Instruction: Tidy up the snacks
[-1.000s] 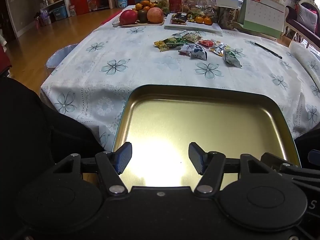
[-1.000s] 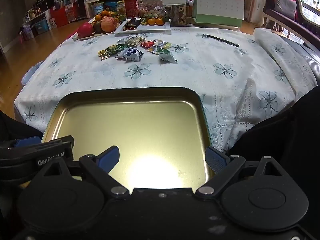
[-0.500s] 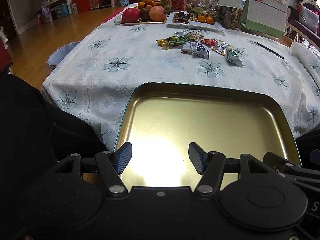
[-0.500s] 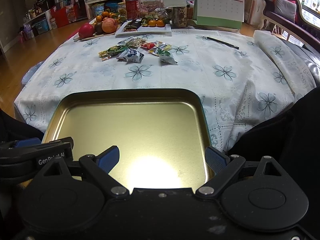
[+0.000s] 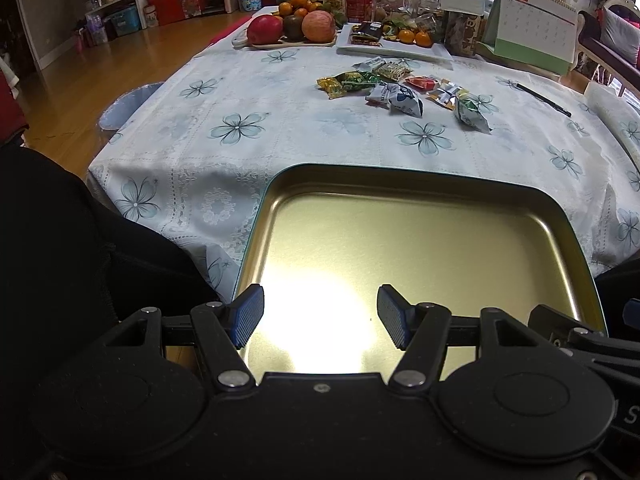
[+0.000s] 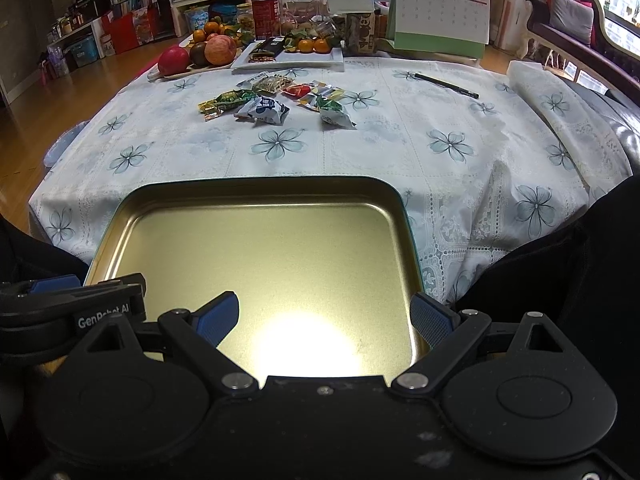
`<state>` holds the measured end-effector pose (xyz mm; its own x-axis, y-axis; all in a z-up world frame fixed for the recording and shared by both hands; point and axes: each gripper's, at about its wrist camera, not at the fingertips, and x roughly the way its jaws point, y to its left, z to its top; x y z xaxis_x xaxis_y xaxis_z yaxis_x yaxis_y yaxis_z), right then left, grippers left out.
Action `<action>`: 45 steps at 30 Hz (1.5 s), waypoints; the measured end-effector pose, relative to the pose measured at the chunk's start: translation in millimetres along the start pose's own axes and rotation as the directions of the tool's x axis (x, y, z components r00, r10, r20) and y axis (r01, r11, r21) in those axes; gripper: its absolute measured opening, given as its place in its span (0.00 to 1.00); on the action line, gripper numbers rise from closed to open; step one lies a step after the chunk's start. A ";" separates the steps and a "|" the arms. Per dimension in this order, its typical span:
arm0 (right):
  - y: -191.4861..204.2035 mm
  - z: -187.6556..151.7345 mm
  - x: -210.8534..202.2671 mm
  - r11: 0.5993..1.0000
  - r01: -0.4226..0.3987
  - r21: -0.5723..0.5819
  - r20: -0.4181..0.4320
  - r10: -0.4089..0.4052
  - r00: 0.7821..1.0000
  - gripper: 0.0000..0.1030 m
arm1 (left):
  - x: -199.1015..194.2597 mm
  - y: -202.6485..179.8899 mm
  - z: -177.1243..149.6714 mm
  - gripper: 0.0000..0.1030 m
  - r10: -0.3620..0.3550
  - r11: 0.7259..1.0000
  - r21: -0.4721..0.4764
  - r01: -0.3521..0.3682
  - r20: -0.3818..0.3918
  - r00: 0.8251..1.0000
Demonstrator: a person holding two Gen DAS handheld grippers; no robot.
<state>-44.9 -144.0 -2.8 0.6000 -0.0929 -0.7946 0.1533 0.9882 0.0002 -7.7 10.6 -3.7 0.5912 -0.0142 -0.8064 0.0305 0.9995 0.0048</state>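
- The left gripper (image 5: 320, 316) hovers over the near end of a gold metal tray (image 5: 420, 184), its blue-padded jaws spread apart with nothing between them.
- The right gripper (image 6: 326, 320) hangs over the same tray (image 6: 260, 184), jaws spread wider, also holding nothing.
- The tray sits at the near edge of the table, on a white tablecloth (image 5: 240, 128) printed with blue flowers, and a bright glare lies on its bare floor.
- The snack packets (image 6: 276, 100) lie in a loose cluster well beyond the tray, toward the far half of the table (image 5: 400, 92); a blue-and-white packet (image 6: 264, 110) and a green one (image 6: 334, 114) are nearest.
- Behind them stand a fruit board (image 6: 192, 68) with apples, a white dish (image 6: 292, 62) of tangerines, and a desk calendar (image 6: 440, 16).
- A black pen (image 6: 446, 85) lies off to the right of the snacks.
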 end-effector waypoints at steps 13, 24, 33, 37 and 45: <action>-2.1 0.6 3.7 1.000 -0.002 0.006 -0.013 0.002 1.000 0.94 | 0.9 0.0 -0.4 0.63 0.008 1.000 0.000 -0.008 -0.005 1.000; -3.0 -0.3 4.9 1.000 -0.003 0.008 -0.015 0.003 1.000 0.94 | -1.4 -0.9 -0.7 0.63 0.020 1.000 -0.001 -0.020 -0.009 1.000; -4.7 -0.2 12.8 0.999 0.026 0.018 -0.064 -0.025 0.998 0.96 | -1.6 -7.1 0.8 0.63 0.042 0.999 0.017 -0.041 -0.016 0.999; -2.2 6.9 20.2 0.998 0.060 -0.006 -0.146 -0.060 0.987 0.97 | -2.2 -8.6 2.7 0.63 0.044 0.999 0.016 -0.044 -0.016 0.999; -2.9 23.0 16.3 0.999 0.051 -0.018 -0.123 -0.053 0.991 0.94 | -12.4 -10.0 13.9 0.63 0.048 0.999 0.017 -0.049 0.027 0.998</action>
<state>-17.5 -151.2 -1.7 0.4899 -0.1297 -0.8621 0.1698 0.9841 -0.0515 -4.1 0.3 14.5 0.6133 0.0333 -0.7892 0.0154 0.9984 0.0541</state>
